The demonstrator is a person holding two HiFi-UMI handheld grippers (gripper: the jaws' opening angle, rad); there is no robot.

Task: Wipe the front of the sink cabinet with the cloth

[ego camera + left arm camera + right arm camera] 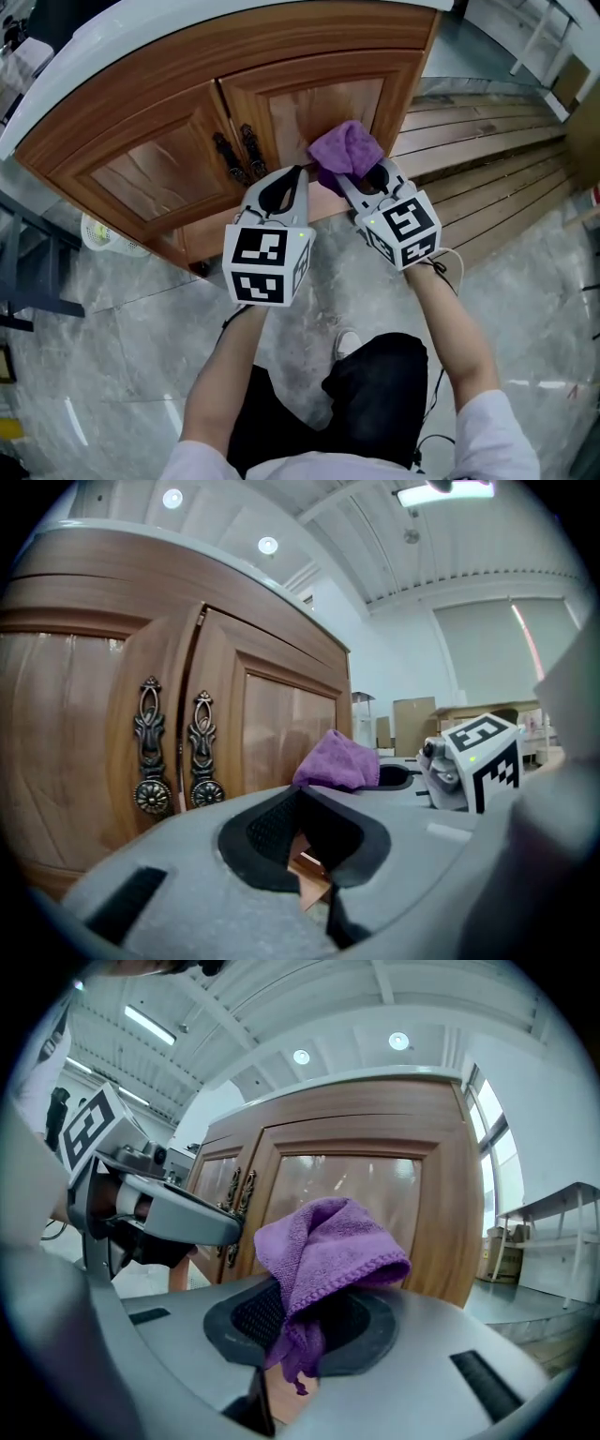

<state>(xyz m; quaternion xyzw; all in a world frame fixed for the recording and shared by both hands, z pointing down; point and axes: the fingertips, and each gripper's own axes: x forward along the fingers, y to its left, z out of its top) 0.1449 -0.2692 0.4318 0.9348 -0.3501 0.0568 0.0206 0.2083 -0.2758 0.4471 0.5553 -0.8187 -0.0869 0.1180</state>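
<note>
Grey marble floor (141, 375); wooden sink cabinet (159, 178) ahead. Right gripper (361, 183) clamped on purple cloth (345, 150), bunched end presented forward at the right door (319, 108), apparently for wiping; contact unclear. Left gripper (286, 183) closed on nothing, parked alongside.

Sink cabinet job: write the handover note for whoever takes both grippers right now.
Left gripper: jaws together, holding nothing, hovering near the handles.
Right gripper: clamped on the purple cloth, which is bunched up at the lower part of the door right of the handles. Whether it is touching the wood can't be confirmed.
Done: cloth in hand and at the sink cabinet.
Left: nothing shows what has already been wiped, so wipe both doors and the frame.
</note>
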